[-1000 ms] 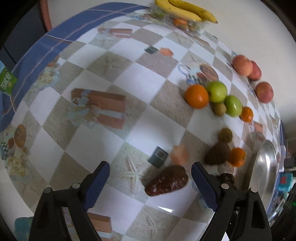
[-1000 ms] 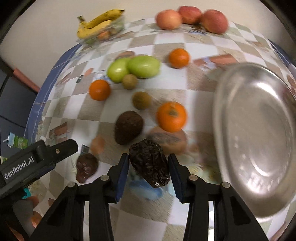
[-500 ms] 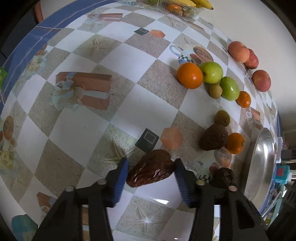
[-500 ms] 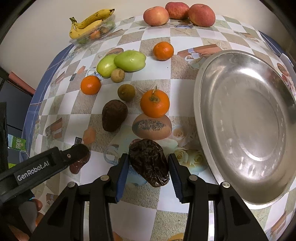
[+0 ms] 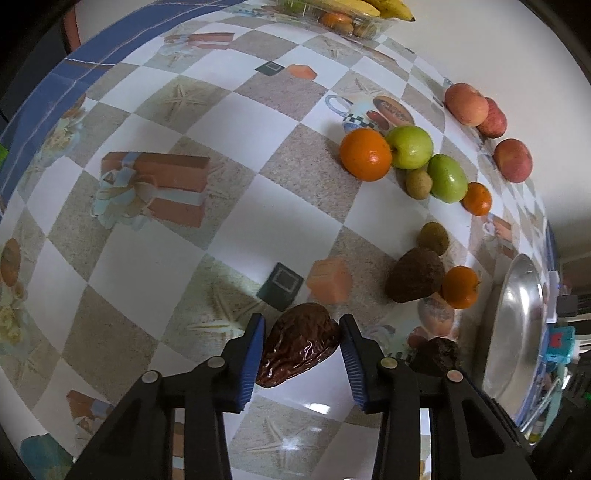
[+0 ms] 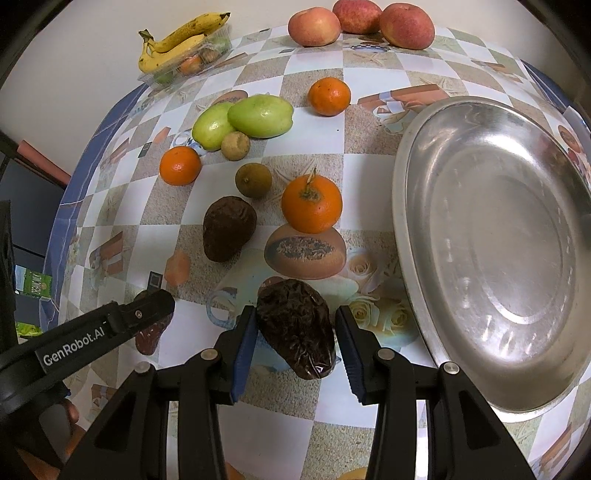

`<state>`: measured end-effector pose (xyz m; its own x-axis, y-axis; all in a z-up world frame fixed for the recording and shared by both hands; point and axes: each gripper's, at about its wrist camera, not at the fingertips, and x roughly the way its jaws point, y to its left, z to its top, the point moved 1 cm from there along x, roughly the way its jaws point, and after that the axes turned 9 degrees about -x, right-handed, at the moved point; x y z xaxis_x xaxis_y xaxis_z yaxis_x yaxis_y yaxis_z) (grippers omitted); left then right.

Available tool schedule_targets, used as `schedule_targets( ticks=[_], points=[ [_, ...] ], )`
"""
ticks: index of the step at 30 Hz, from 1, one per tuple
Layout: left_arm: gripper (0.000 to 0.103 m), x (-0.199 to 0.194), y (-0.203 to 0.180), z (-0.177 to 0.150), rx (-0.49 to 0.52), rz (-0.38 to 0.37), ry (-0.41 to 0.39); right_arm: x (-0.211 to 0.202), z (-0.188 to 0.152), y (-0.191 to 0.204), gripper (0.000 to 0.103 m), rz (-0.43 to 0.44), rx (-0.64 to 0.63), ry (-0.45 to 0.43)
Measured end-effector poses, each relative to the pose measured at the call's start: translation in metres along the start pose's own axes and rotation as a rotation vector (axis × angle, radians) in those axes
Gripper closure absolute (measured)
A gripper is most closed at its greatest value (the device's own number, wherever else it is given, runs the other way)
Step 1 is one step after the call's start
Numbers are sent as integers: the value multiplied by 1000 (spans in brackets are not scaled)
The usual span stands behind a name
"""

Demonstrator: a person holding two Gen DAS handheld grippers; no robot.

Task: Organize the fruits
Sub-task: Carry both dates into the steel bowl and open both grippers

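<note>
My left gripper (image 5: 303, 350) is shut on a dark wrinkled fruit (image 5: 299, 349) low over the checked tablecloth. My right gripper (image 6: 293, 338) is shut on a second dark wrinkled fruit (image 6: 295, 332), just left of the steel bowl (image 6: 491, 243). The left gripper's arm (image 6: 92, 336) shows at the lower left of the right wrist view. Loose on the table lie a third dark fruit (image 6: 227, 227), oranges (image 6: 312, 208), green mangoes (image 6: 258, 116), small brown fruits (image 6: 253, 180) and red apples (image 6: 356, 20).
A clear tray with bananas (image 6: 177, 40) stands at the far edge by the wall. The bowl also shows at the right edge of the left wrist view (image 5: 517, 325). The tablecloth has a blue border (image 5: 55, 96) at the left edge.
My left gripper has moved forward around the dark fruit and closed on it. My right gripper keeps its hold on its own fruit and has moved little.
</note>
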<state>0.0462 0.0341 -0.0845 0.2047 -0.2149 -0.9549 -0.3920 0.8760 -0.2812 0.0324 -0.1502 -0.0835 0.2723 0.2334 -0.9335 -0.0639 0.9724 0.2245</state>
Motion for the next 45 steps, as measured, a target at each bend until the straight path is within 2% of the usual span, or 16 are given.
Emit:
schedule_targets(
  ticks=[4,12,17,20,24,30,37,41,45],
  points=[
    [60,-1,-3,2,-7,-17,-11,-2,1,-1,63,31,10,-10],
    [60,-17,-14,5,15,-52,-76,-22,7,-1,63,71,18,-82],
    [60,-24,-25,4,57,-74,-111,-44,12,-7,63,44,23,-165],
    [60,-31,-34,-1,96,-89,-136,-55,17,-14,63,-27,24,-205],
    [60,-36,-59,-8,161,-107,-145,-66,21,-39,63,-72,82,-239],
    [60,-27,-121,-29,294,-146,-106,-78,28,-94,63,-185,212,-260],
    [60,-6,-193,-52,431,-204,-76,-84,28,-146,63,-217,313,-265],
    [60,14,-218,-56,473,-190,-64,-86,28,-169,63,-222,363,-268],
    [60,34,-228,-57,485,-170,-41,-78,32,-186,63,-202,400,-261]
  ],
)
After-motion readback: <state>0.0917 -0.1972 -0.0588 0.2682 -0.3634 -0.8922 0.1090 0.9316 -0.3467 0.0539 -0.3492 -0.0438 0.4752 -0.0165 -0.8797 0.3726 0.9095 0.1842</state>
